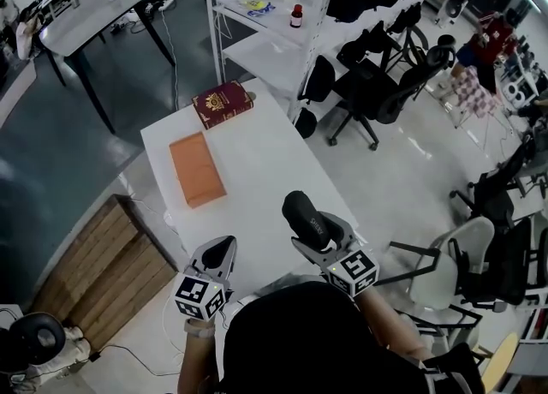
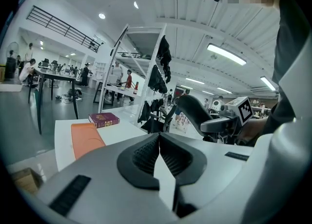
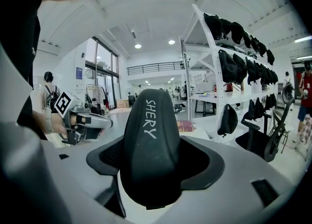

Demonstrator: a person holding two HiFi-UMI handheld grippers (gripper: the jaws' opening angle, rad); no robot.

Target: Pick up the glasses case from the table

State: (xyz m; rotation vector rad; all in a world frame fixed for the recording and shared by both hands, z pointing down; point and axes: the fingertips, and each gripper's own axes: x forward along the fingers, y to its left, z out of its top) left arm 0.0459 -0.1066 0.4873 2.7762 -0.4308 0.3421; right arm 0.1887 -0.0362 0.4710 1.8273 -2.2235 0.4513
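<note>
A black glasses case [image 1: 301,214] marked SHERY sits clamped in my right gripper [image 1: 310,231], lifted above the near right part of the white table [image 1: 257,152]. In the right gripper view the glasses case [image 3: 150,145] fills the gap between the jaws and stands upright. The left gripper view shows the case [image 2: 195,112] off to the right, held by the other tool. My left gripper [image 1: 219,255] hovers over the table's near edge, its pads [image 2: 146,154] pressed together with nothing between them.
An orange flat book [image 1: 196,169] lies at the table's left middle and a dark red book [image 1: 223,103] at its far end. White shelving [image 1: 282,32] and black office chairs [image 1: 368,84] stand beyond and to the right. A wooden pallet [image 1: 103,264] lies on the floor at left.
</note>
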